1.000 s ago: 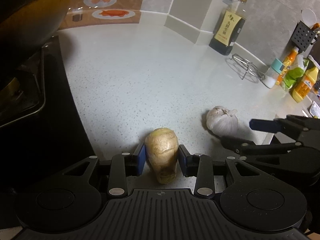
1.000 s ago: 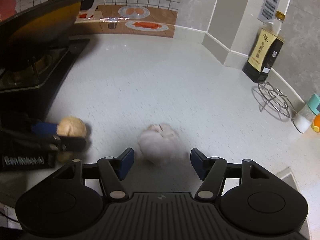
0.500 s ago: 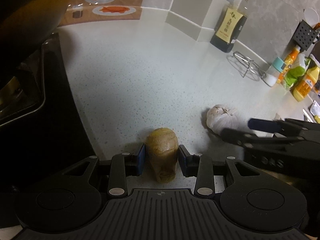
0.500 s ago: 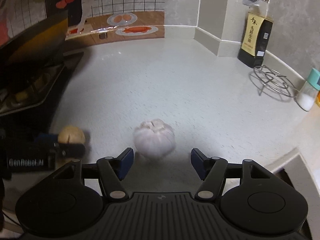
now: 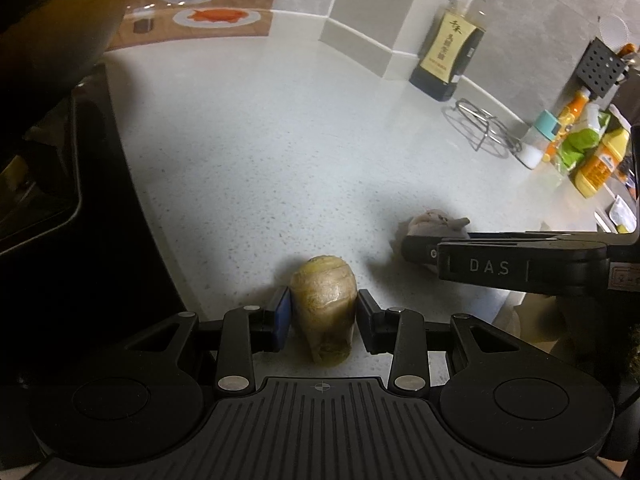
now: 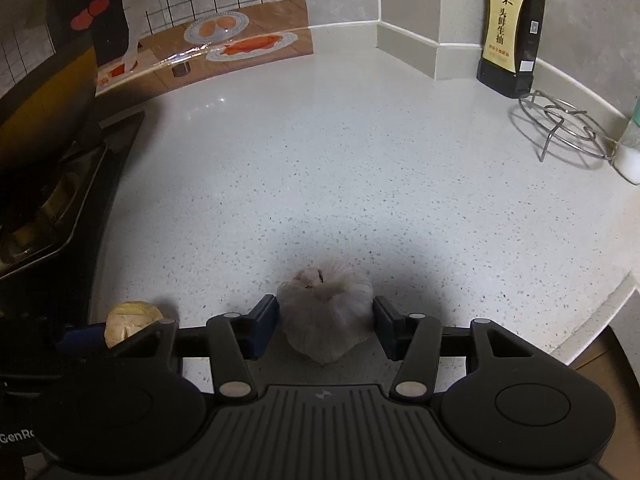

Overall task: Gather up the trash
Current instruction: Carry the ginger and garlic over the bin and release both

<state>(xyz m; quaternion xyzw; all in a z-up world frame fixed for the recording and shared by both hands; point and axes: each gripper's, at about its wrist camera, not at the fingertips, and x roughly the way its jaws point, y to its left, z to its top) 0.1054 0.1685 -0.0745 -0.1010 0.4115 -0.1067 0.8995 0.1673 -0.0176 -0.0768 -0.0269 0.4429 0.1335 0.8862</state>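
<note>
Since earlier: right gripper [image 6: 325, 322] advanced, fingers now clamping garlic bulb [image 6: 325, 316] on countertop [image 6: 360, 168]. Left gripper [image 5: 323, 320] clamps ginger piece [image 5: 324, 312]; garlic half-hidden in left view.

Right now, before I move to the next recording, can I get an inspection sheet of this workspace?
Surface: white speckled countertop, dry, unstained.
Job's things: ginger piece between the left claw's pads; garlic bulb between the right claw's pads; both on the counter.
Clutter: soy sauce bottle, wire trivet, condiment bottles along the wall.
Grippers: left claw closed on ginger; right claw brackets garlic, contact unclear.
Cables: nothing seen.
Surroundings: black stove at left, tiled backsplash.
</note>
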